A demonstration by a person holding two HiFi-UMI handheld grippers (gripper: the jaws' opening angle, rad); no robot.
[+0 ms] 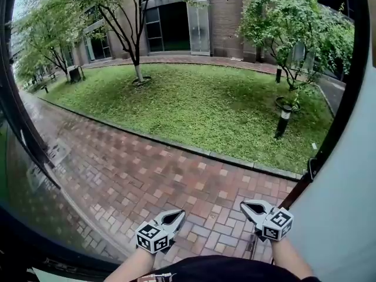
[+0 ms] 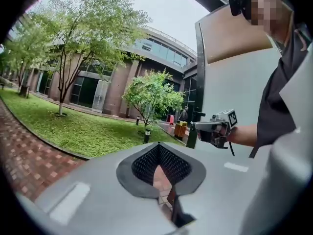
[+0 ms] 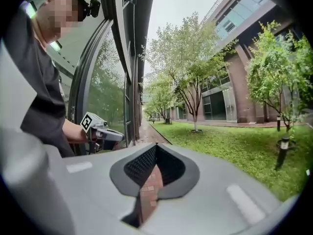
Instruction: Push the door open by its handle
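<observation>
The grey door [image 1: 346,216] stands swung open at my right, its dark edge [image 1: 332,134] running up the frame. It also shows in the left gripper view as a grey panel [image 2: 234,92]. I cannot make out a handle on it. My right gripper [image 1: 245,205] hovers just left of the door's lower edge, jaws together and empty; its own view [image 3: 155,146] looks out over grass. My left gripper [image 1: 179,213] hangs beside it over the brick paving [image 1: 153,175], shut on nothing [image 2: 159,146]. Neither gripper touches the door.
A glass door leaf [image 1: 23,151] with a dark frame stands at my left. Ahead lie a wet brick path, a lawn [image 1: 200,104] with trees, a short black lamp post [image 1: 283,121] and a brick building [image 1: 176,22].
</observation>
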